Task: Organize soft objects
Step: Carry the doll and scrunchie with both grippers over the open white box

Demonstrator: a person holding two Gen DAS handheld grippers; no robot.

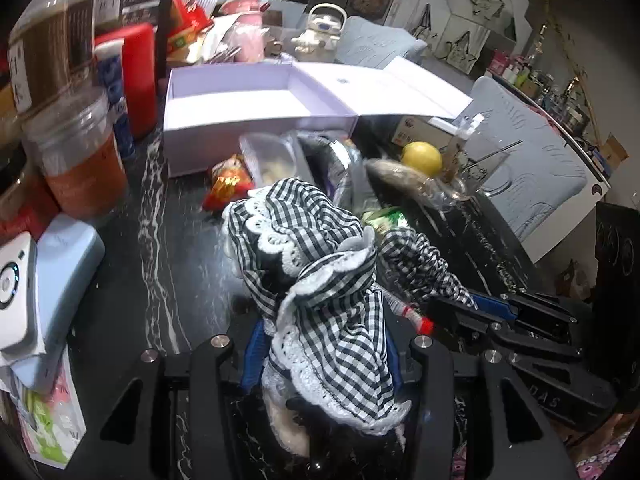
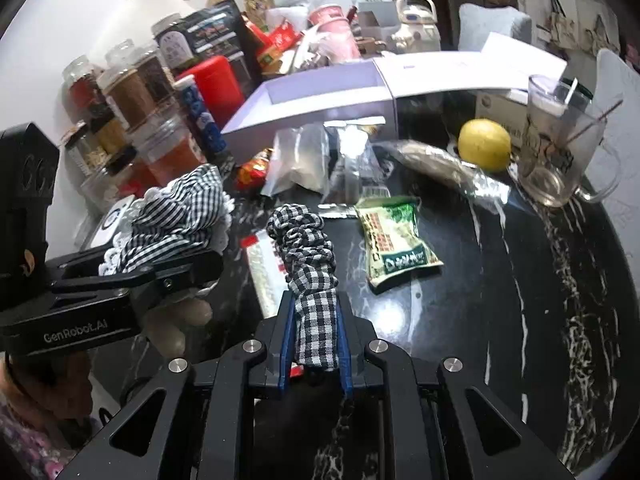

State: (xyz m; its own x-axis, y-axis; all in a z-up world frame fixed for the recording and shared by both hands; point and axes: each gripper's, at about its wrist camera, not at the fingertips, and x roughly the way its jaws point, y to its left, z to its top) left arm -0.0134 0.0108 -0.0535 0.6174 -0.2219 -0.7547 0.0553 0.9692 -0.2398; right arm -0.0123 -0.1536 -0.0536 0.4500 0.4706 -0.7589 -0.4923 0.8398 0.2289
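Two grippers over a black marble tabletop (image 2: 500, 280), both clamped on one black-and-white gingham garment (image 1: 320, 264) with white lace trim. Left gripper (image 1: 324, 356) — blue pads pressed on the bunched, lace-edged body of the cloth, piled high between the fingers, a pale plush part showing beneath. Right gripper (image 2: 314, 332) — fingers together, pinching a ruched gingham strap (image 2: 306, 240) that runs forward from the pads, held above the tabletop. Garment stretched between the two, near the tabletop's front edge. Beyond it, toward the middle: a green snack packet (image 2: 394, 240), a foil-wrapped roll (image 2: 444, 164), a lemon (image 2: 485, 144) just beside a glass mug (image 2: 560, 140). Farther back, an open white box (image 1: 260, 108), lid folded out. Along the left edge, spice jars (image 2: 132, 96) and a red canister (image 2: 214, 84).
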